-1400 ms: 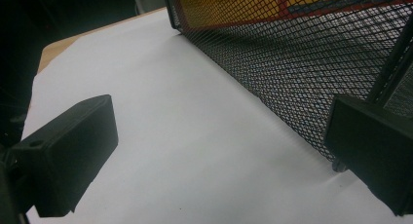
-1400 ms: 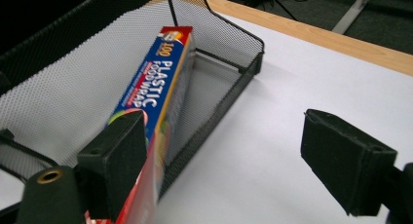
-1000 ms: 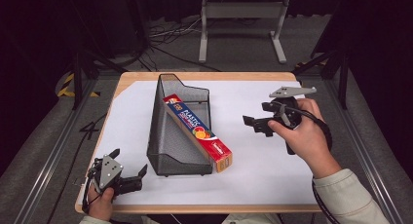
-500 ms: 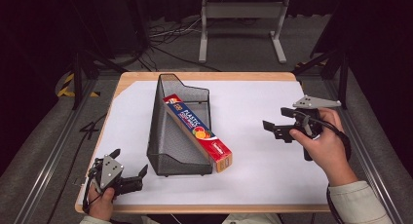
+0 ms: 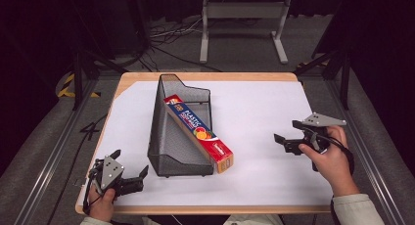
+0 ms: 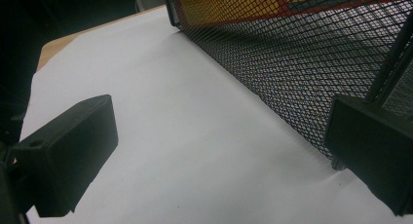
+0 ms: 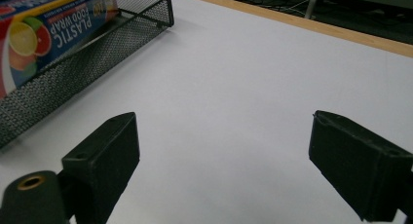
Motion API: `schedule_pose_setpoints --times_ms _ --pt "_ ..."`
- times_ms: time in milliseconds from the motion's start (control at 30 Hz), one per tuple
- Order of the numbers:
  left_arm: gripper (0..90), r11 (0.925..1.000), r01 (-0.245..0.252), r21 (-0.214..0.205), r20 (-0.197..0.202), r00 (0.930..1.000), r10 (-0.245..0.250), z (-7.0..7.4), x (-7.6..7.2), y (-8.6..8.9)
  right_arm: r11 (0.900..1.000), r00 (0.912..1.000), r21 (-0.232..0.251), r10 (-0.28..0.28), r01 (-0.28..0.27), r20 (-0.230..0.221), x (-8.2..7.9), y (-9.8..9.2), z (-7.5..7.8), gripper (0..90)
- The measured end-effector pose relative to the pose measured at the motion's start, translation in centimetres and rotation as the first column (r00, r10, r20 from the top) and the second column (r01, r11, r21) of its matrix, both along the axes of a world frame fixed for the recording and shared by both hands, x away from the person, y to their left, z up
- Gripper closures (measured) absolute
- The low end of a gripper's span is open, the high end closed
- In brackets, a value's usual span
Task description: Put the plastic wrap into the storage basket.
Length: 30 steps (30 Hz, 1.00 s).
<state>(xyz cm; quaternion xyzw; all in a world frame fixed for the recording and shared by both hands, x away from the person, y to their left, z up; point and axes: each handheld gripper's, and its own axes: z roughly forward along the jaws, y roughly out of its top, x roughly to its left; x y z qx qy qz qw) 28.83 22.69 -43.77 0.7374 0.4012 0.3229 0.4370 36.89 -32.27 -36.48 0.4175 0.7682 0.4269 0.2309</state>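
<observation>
Both claws are held spread wide, nothing gripped: left claw (image 5: 128, 178) at the table's (image 5: 254, 107) near-left corner, right claw (image 5: 288, 137) by the right edge; plastic wrap box (image 5: 199, 133) is propped in the mesh basket (image 5: 169, 142).

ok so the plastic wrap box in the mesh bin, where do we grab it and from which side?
Probably the near end of the plastic wrap box, which pokes past the mesh bin rim. Come from the right with the right gripper: that long face is exposed, while mesh walls off the left.
</observation>
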Motion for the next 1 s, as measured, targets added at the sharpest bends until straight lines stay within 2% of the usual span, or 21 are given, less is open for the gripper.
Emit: schedule_pose_setpoints --times_ms 100,267,467,733,767,1000 --pt "0.1 1.0000 -0.001 0.002 0.001 1.0000 0.001 0.0 0.0 0.0 1.0000 1.0000 0.000 -0.004 0.004 -0.003 -0.1 -0.3 -1.1 11.8" --pt "0.1 1.0000 0.000 0.001 0.001 1.0000 0.000 0.0 0.0 0.0 0.9992 0.9998 0.035 -0.016 0.016 -0.008 -0.3 -0.8 -2.8 11.8" --pt "0.1 1.0000 -0.003 -0.004 0.005 1.0000 0.003 0.1 -0.1 0.2 0.9997 0.9997 0.017 -0.017 0.017 -0.018 -0.5 -0.9 -4.8 11.8" --pt "0.1 1.0000 0.000 -0.001 0.008 1.0000 0.000 0.2 -0.1 0.2 0.9994 0.9998 0.028 -0.022 0.022 0.002 -1.4 -0.9 -5.9 11.8" --pt "0.0 1.0000 0.002 -0.008 0.008 1.0000 -0.002 0.2 -0.1 0.2 0.9995 0.9997 0.027 -0.018 0.018 0.018 -1.7 -0.9 -6.2 11.8" --pt "0.1 0.9999 0.005 -0.011 0.009 0.9999 -0.005 0.2 0.0 0.2 0.9990 0.9994 0.044 -0.006 0.005 0.035 -2.4 -1.1 -6.6 11.8"
